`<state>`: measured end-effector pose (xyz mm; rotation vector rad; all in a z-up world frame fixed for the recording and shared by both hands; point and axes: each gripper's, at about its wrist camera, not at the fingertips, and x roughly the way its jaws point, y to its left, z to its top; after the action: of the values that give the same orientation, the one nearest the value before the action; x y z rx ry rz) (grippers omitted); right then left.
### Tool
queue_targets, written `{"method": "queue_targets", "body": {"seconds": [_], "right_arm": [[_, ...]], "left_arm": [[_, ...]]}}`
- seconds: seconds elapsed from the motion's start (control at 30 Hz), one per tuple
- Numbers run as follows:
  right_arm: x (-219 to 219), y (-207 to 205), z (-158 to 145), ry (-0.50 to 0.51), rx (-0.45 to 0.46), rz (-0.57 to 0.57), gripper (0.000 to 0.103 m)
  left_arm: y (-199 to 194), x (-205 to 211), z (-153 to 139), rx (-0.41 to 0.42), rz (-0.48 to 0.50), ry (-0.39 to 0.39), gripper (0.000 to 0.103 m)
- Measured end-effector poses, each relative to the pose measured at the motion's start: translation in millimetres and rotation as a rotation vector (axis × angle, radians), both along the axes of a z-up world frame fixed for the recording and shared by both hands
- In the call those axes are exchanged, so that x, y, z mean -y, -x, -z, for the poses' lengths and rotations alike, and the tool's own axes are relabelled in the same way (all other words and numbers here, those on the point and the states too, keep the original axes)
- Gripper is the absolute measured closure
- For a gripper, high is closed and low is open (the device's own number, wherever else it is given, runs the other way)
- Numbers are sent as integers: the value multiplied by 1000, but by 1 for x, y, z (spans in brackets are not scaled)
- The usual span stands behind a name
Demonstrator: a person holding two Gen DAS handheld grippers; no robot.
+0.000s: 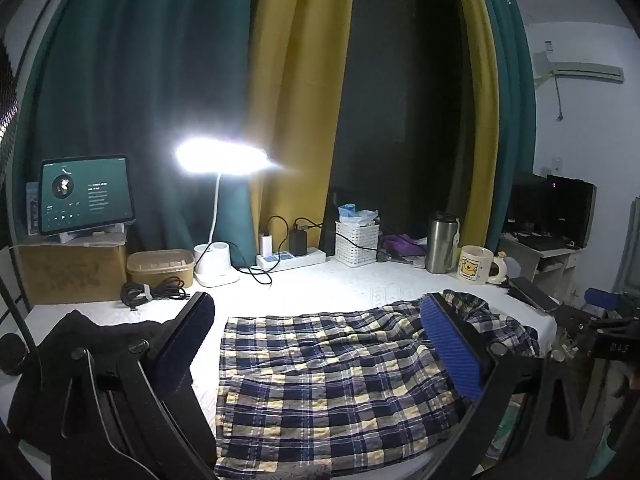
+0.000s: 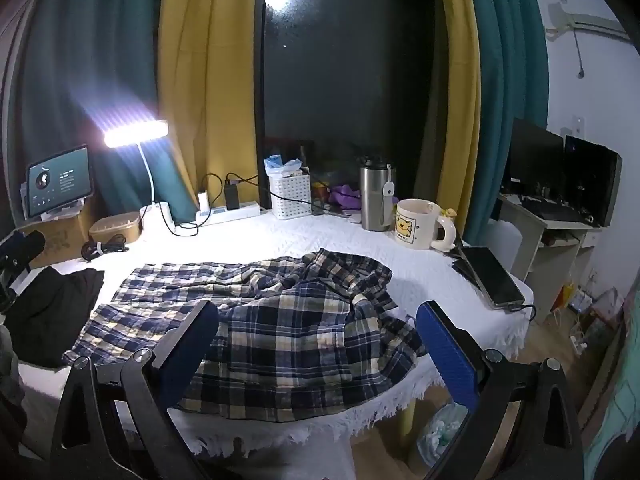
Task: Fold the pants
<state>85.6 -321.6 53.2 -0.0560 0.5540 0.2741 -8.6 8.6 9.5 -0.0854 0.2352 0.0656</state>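
Observation:
Plaid blue, white and yellow pants lie spread on the white table cover, legs to the left and the bunched waist end to the right. My left gripper is open and empty above the leg ends. My right gripper is open and empty above the crumpled waist end near the table's front right corner. The right gripper also shows at the right edge of the left wrist view.
A black garment lies left of the pants. At the back stand a lit desk lamp, tablet, power strip, white basket, steel tumbler and mug. A phone lies right.

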Motion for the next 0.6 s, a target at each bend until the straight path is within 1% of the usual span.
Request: {"method": "queue_targets", "body": {"seconds": [0.1, 0.5, 0.6], "right_arm": [[1, 0, -1, -2, 0, 1, 3], [0, 1, -2, 0, 2, 2, 3], [0, 0, -2, 0, 2, 1, 3]], "left_arm": [[-1, 0, -1, -15, 10, 5, 1], [1, 1, -1, -20, 23, 10, 1], [3, 3, -3, -12, 12, 6, 1]]}}
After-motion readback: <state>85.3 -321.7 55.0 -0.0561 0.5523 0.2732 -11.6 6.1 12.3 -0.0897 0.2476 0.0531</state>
